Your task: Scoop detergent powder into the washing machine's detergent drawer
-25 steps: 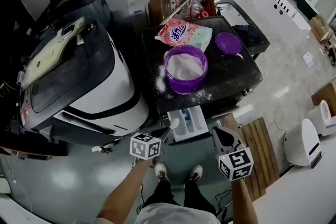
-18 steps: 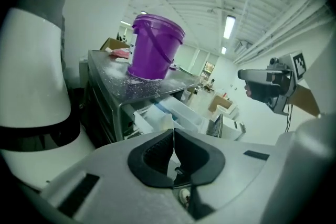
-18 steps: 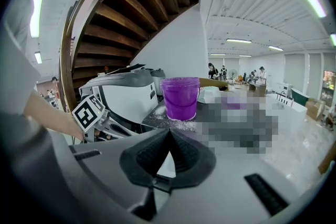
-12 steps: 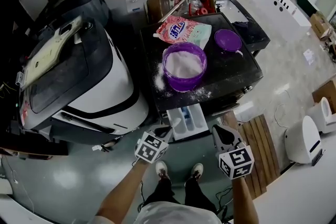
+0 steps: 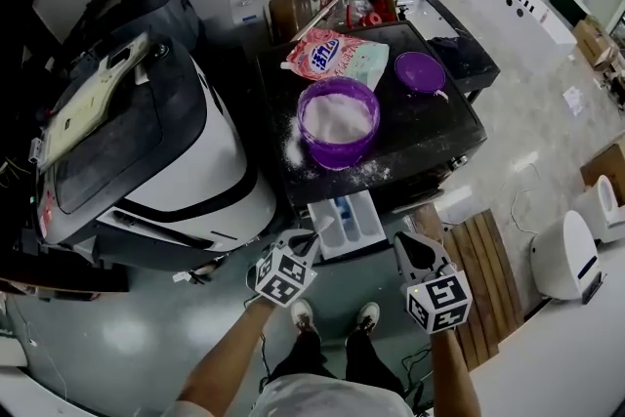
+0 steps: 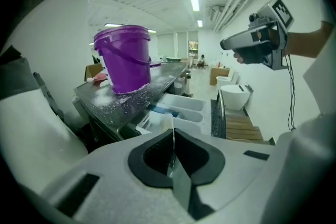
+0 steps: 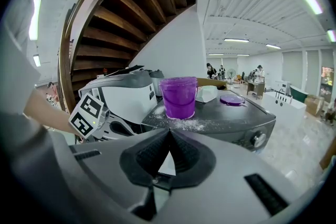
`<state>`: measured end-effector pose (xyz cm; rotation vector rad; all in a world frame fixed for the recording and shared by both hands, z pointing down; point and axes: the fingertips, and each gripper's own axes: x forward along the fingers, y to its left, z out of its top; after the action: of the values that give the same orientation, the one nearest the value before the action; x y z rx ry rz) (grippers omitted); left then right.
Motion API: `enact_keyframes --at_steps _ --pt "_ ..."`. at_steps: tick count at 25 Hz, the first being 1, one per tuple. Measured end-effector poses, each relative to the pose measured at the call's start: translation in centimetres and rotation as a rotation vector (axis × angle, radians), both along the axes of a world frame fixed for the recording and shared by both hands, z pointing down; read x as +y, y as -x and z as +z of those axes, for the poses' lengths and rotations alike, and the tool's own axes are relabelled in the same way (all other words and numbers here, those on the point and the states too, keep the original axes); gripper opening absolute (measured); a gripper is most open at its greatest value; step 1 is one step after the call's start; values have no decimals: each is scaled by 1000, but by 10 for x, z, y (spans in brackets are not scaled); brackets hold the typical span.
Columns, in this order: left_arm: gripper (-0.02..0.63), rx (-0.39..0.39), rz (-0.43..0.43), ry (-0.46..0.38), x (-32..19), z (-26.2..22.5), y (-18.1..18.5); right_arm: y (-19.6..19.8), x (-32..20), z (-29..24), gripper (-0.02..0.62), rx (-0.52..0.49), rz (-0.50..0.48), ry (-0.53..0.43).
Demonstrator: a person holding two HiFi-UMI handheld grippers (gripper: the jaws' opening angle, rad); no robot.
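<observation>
Though the bag [image 5: 342, 59] shows unreadable print (blurred), left hand-held gripper [image 6: 172, 132] pinches a scoop [image 5: 323, 228], right one [image 7: 169, 131] closed.

The right gripper [image 7: 169, 132] has its jaws pressed together, nothing between them. Beyond them a purple bucket [image 7: 179, 97] stands upright on the washing machine's dark top [image 7: 231, 122]. White powder [image 7: 197, 124] is scattered round its base, and a purple lid [image 7: 232, 99] lies to its right.
</observation>
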<state>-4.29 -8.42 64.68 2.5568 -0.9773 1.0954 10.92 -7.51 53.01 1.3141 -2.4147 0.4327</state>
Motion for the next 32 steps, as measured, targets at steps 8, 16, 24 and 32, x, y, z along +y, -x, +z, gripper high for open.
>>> enact_keyframes --at_steps 8,16,24,32 --pt "14 -161 126 -159 4 -10 -6 -5 4 -3 -3 -25 17 1" --pt "14 -289 197 -290 5 -17 -6 -12 8 -2 -3 -48 40 4" --pt "14 -477 317 -528 13 -27 -10 -17 14 -1 -3 -41 53 4" --pt "14 -481 317 -545 18 -31 -12 -17 23 -1 -3 -38 56 3"
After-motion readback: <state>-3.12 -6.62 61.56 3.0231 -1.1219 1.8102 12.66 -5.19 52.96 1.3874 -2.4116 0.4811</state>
